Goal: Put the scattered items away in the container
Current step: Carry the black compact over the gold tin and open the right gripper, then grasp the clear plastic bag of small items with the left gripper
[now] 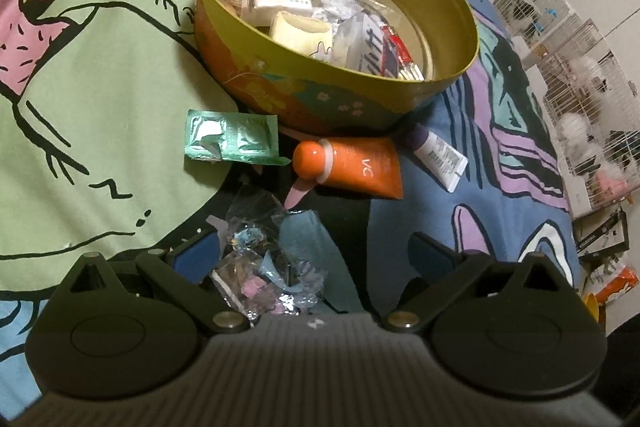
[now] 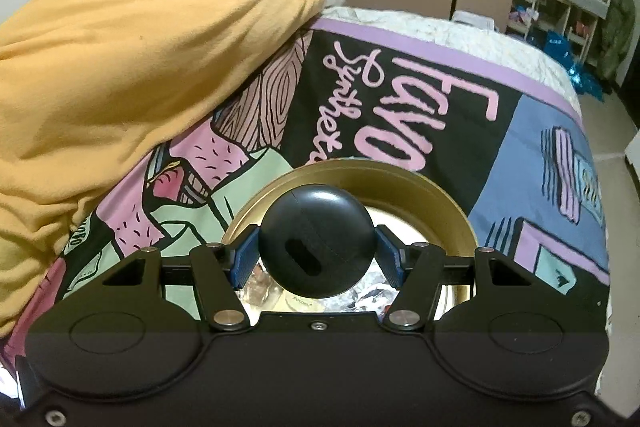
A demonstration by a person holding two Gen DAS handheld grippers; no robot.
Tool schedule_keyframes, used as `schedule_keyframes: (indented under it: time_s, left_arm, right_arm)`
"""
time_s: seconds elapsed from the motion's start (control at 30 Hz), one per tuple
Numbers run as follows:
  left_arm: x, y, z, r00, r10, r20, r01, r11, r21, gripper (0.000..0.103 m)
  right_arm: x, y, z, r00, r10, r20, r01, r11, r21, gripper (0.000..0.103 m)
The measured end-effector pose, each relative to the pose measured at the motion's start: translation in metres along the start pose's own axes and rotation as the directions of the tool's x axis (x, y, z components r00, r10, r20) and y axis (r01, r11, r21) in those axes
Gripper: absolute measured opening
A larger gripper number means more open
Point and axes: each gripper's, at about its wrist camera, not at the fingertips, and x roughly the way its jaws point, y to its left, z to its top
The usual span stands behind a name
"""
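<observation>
The right gripper [image 2: 317, 253] holds a round black case [image 2: 317, 241] between its blue pads, and the jaws press on it from both sides. The case hangs above the open gold tin [image 2: 440, 195], which stands on the bed [image 2: 540, 155]. The case is smooth and round, so I think it may slip out of the pads too early. If the jaws open while the case is near the rim, it can hit the rim and roll away on the printed cover.

The left gripper [image 1: 316, 255] has its jaws wide and they press on nothing. A crumpled clear wrapper [image 1: 264, 267] lies between them, closer to the left pad. It is thin and light, so the pads may close on the cover instead.

Near the tin on the bed lie a green sachet [image 1: 230, 141], an orange tube [image 1: 352, 165] and a small white tube [image 1: 442, 155]. The tin [image 1: 460, 7] already contains several small packets.
</observation>
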Motion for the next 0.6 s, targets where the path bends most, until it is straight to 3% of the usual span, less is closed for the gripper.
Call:
schedule_keyframes:
  time_s: [0.03,0.1,0.17,0.37,0.6]
  left_arm:
    - [0.001,0.000,0.000,1.000,0.006,-0.004,-0.006,1.000,0.002,0.103]
    - [0.003,0.000,-0.001,1.000,0.021,-0.013,-0.021,1.000,0.010,0.103]
    - [0.005,0.000,-0.002,0.999,0.028,-0.024,-0.028,0.999,0.017,0.103]
    - [0.006,0.000,-0.003,0.998,0.046,-0.033,-0.045,0.999,0.025,0.103]
    - [0.009,0.001,-0.003,0.997,0.063,-0.039,-0.063,0.998,0.020,0.103]
  right_arm:
    - [0.006,-0.001,0.000,1.000,0.019,-0.021,-0.019,1.000,0.012,0.063]
    - [0.007,-0.003,-0.001,1.000,0.022,-0.020,-0.021,0.999,0.028,0.092]
    - [-0.004,-0.002,-0.006,0.999,-0.024,0.044,0.023,0.999,0.033,0.103]
    - [-0.041,-0.021,-0.040,0.996,0.012,0.087,-0.017,0.998,0.060,0.103]
    - [-0.071,-0.057,-0.117,0.998,0.018,0.058,-0.027,0.987,0.156,0.103]
